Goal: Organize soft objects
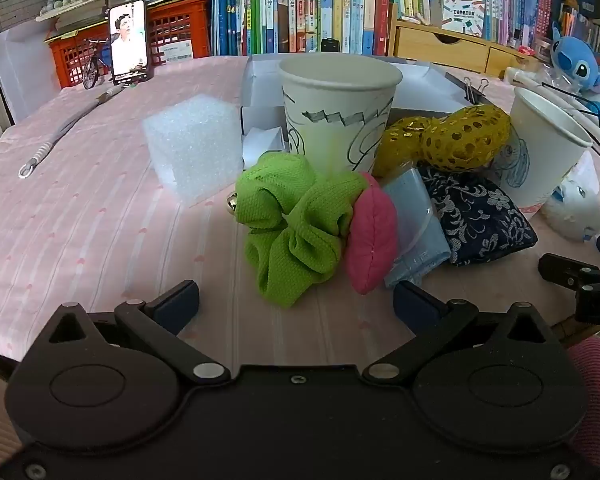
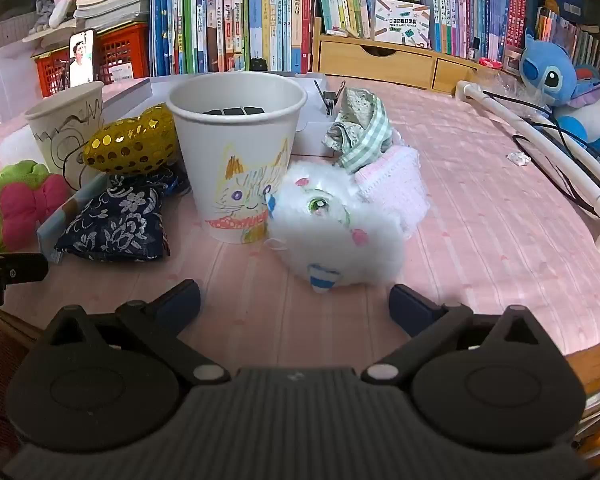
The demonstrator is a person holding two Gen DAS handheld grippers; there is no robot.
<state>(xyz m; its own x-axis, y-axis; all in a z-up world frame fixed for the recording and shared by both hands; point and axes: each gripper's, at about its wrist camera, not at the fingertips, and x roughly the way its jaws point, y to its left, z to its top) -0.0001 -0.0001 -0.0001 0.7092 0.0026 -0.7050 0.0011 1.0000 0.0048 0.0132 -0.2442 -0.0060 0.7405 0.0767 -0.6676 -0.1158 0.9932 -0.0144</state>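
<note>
Two paper cups are seen upright on the pink striped surface (image 1: 100,208), mouths up: a line-drawn cup (image 1: 339,116) and a cat-drawn cup (image 2: 238,160). Around them the soft things are gathered. A green scrunchie (image 1: 288,232) is lying just beyond the left gripper (image 1: 296,300), whose jaws are spread wide with nothing between them; a pink cushion (image 1: 370,236) is pressed against it at 3 o'clock, long axis roughly upright. A gold sequined pouch (image 1: 448,140) is stretched from 9 to 3 o'clock, half hidden behind the line-drawn cup. One navy floral pouch (image 1: 480,216) is laid over a light blue packet (image 1: 416,224), much of which is covered. A white foam block (image 1: 192,148) is placed at 10 o'clock. The right gripper (image 2: 294,302) is likewise spread and empty, with a white plush toy (image 2: 332,232) just ahead; behind that, a pink knitted piece (image 2: 396,184) and a checked cloth bundle (image 2: 360,132) are stacked. Dark squares inside the cat-drawn cup cannot be identified.
</note>
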